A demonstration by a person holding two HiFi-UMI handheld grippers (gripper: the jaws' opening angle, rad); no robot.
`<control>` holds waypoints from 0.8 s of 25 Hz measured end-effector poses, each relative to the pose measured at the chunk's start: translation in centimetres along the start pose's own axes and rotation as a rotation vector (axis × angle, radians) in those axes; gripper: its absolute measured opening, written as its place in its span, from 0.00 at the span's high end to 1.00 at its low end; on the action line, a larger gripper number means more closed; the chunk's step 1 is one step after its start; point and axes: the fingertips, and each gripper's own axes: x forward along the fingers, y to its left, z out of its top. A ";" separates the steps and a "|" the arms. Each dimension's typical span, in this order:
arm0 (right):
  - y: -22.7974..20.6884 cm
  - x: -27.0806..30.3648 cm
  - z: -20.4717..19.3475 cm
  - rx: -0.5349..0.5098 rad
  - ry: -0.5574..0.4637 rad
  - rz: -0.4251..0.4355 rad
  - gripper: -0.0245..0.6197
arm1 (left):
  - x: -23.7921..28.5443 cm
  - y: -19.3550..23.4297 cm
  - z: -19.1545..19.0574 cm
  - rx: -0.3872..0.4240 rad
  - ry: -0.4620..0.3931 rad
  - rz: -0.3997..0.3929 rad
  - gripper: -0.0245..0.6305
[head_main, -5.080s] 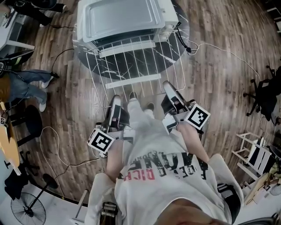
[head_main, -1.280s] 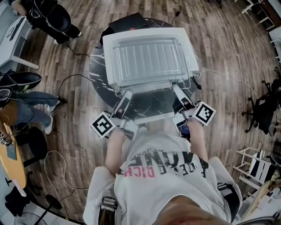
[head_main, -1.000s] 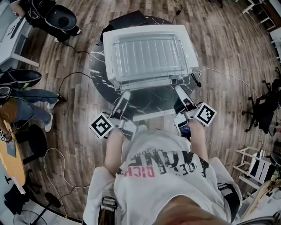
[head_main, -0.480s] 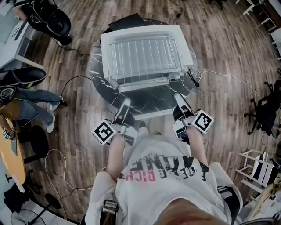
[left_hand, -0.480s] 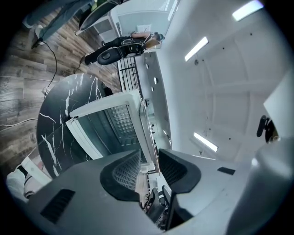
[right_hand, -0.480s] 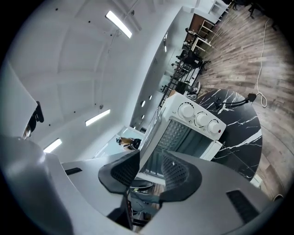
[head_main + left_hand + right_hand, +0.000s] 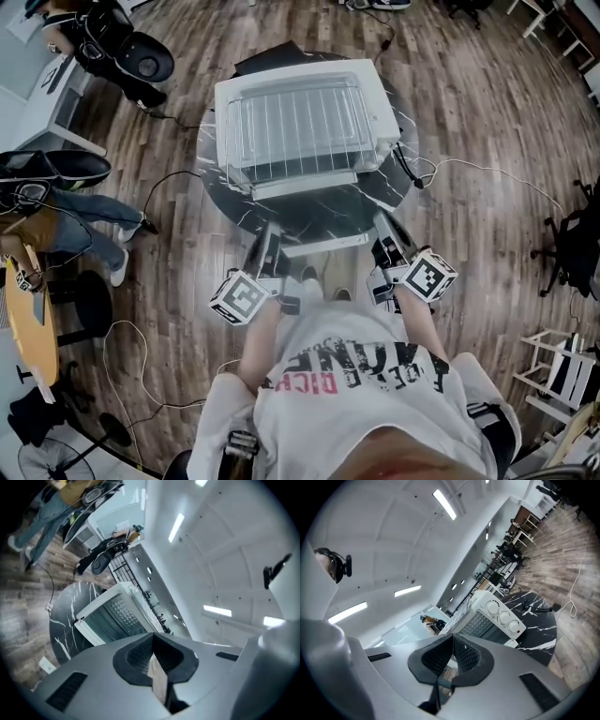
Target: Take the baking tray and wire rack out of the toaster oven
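Note:
The white toaster oven [image 7: 379, 105] stands on a round black marble table [image 7: 223, 199]. Its door [image 7: 323, 246] hangs open toward me. On the oven's roof lies the grey baking tray [image 7: 232, 139], and the wire rack [image 7: 295, 117] rests on top of it. My left gripper [image 7: 269, 232] and right gripper [image 7: 382, 222] sit at the table's near edge, on either side of the door and clear of the oven. Both sets of jaws have just been closing, with nothing between them. The oven [image 7: 110, 616] shows beyond the left gripper [image 7: 152, 652]. The right gripper [image 7: 452, 656] faces the oven's knob side [image 7: 502, 617].
A white cable [image 7: 473, 169] runs from the oven across the wooden floor to the right. A black cable [image 7: 164, 183] lies on the left. A seated person [image 7: 56, 230] and a chair [image 7: 141, 52] are at the left. A white shelf [image 7: 562, 361] stands at the right.
The wire rack, held out in front of the oven five seconds ago, now lies on the oven's roof. Both grippers drew back toward me and their jaws went from open to shut.

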 end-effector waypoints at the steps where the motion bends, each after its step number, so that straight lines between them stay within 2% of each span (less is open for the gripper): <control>1: 0.2 -0.4 0.2 -0.041 0.000 -0.001 0.96 | -0.2 -0.5 -0.3 0.069 0.000 0.013 0.96; 8: 1.9 -3.6 0.1 -0.316 0.046 0.029 0.95 | -2.1 -4.2 -3.7 0.506 0.014 0.075 0.96; 11: 2.8 -4.9 -0.6 -0.435 0.072 0.059 0.95 | -3.0 -5.7 -5.8 0.658 0.021 0.088 0.96; 17: 5.2 -7.2 -3.1 -0.654 0.123 0.136 0.95 | -5.1 -8.0 -8.6 0.793 0.019 0.079 0.96; 20: 5.7 -8.1 -3.7 -0.704 0.124 0.153 0.95 | -5.7 -9.2 -9.8 0.864 0.016 0.065 0.96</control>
